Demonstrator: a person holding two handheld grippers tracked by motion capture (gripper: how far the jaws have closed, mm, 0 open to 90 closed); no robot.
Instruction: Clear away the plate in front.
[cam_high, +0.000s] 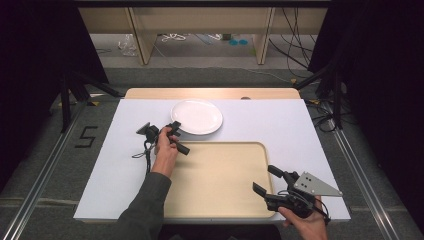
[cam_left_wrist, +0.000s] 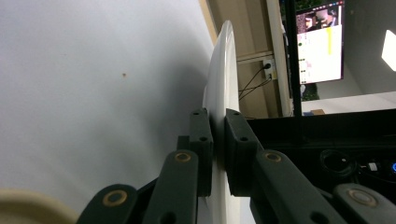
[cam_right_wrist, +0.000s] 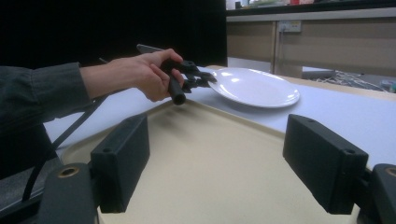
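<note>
White tabletop (cam_high: 280, 125) carries a white plate (cam_high: 197, 116) at the far middle and a beige tray (cam_high: 220, 180) just in front of it, plate rim near the tray's far edge. Your left tool (cam_high: 172, 129) is clamped on the plate's near-left rim, jaws closed tight against both faces of the rim. Your right tool (cam_high: 265, 181) hovers at the tray's near-right corner, jaws spread wide and holding nothing.

Grey carpeted floor (cam_high: 200, 80), wooden cabinet legs (cam_high: 141, 40), loose cables (cam_high: 292, 47), black curtains (cam_high: 385, 75), lit monitor (cam_left_wrist: 321, 44)
</note>
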